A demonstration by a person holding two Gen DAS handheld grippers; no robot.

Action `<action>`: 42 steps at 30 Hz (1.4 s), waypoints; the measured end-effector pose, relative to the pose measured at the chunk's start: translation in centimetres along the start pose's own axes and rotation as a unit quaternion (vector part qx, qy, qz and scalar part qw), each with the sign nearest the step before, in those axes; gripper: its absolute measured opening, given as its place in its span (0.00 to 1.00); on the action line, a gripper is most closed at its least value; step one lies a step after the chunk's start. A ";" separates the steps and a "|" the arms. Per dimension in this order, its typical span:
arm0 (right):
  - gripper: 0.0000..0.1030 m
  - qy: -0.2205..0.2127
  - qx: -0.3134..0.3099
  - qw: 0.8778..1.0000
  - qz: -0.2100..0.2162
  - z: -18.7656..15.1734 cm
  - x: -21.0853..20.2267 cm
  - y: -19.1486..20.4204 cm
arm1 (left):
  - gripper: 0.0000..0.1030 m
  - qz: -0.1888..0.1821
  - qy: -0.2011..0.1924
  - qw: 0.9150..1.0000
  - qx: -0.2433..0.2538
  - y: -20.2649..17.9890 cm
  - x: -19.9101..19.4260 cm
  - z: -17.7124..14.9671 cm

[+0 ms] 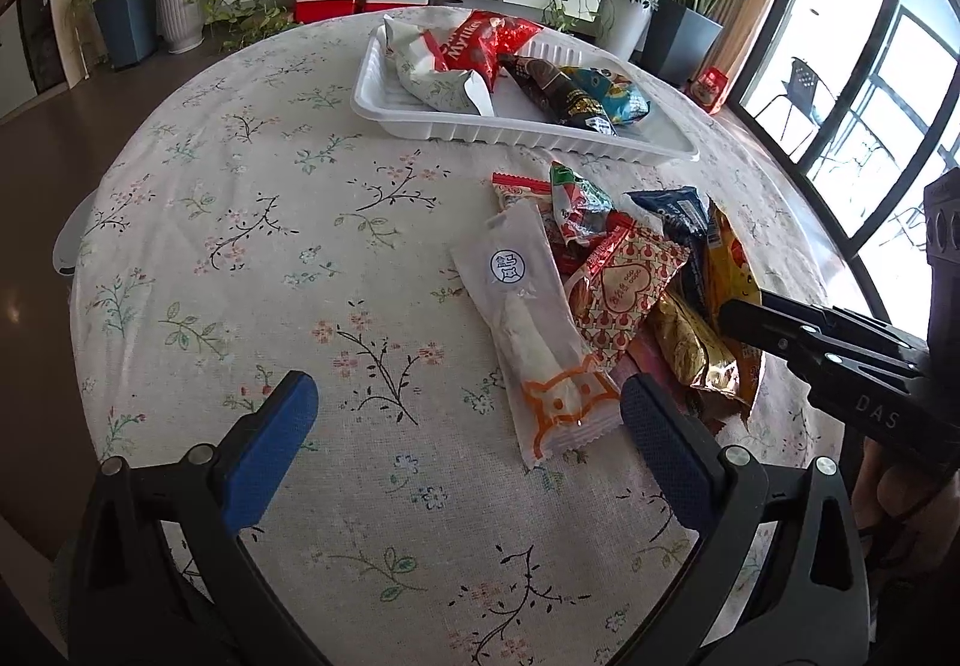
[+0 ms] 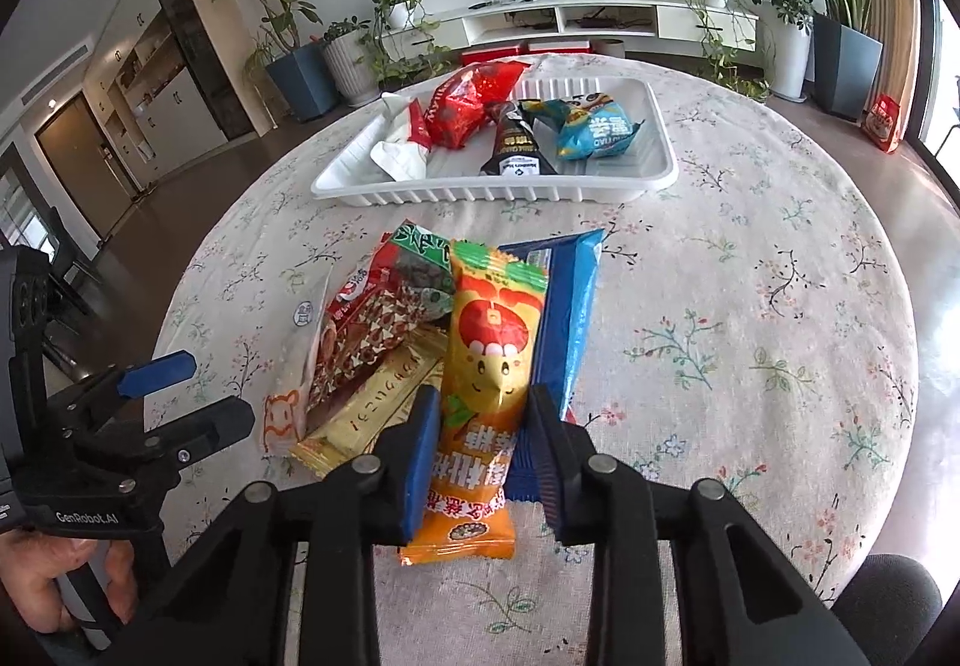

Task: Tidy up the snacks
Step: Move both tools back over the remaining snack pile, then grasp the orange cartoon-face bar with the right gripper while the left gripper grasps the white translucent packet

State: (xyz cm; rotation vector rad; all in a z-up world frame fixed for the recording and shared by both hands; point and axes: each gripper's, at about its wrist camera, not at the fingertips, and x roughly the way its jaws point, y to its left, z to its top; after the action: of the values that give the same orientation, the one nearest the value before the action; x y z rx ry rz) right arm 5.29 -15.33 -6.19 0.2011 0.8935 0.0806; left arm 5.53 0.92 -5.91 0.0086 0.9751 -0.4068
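The left gripper hangs over a round table draped in a matte, woven cloth printed with small floral sprigs. Its black arms end in blue pads with a dimpled rubbery face; the jaws stand wide apart with nothing pressed between them. Toward the right pad lies a long, flat white wrapper of thin translucent film, with a round blue stamp and an orange cat outline, its crimped end just beside that pad.

From the left wrist view, the loose pile of snacks sits at about three o'clock on the table: crinkled glossy foil packets, among them a red and cream packet with a heart pattern and a gold foil bar. At about one o'clock stands a white plastic tray, rectangular with ribbed walls, holding a crumpled white bag, a shiny red bag, a dark conical packet and a puffy blue packet.

In the right wrist view, the right gripper has its blue pads closed against both sides of a slim orange and yellow packet, a glossy film sachet with serrated ends that lies atop the pile at the table's six o'clock. A flat blue packet lies just beside it on the right.
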 end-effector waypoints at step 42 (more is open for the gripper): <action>0.14 -0.080 0.089 0.989 0.081 -0.8 -2.9 -6.0 | 0.42 0.044 0.072 0.993 0.078 -0.8 5.0 3.3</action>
State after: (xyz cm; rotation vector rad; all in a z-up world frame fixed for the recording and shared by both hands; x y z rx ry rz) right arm 2.80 -21.49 -5.66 0.4419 0.7229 0.1346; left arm 10.39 -2.10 -7.93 0.2245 1.0794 -0.4052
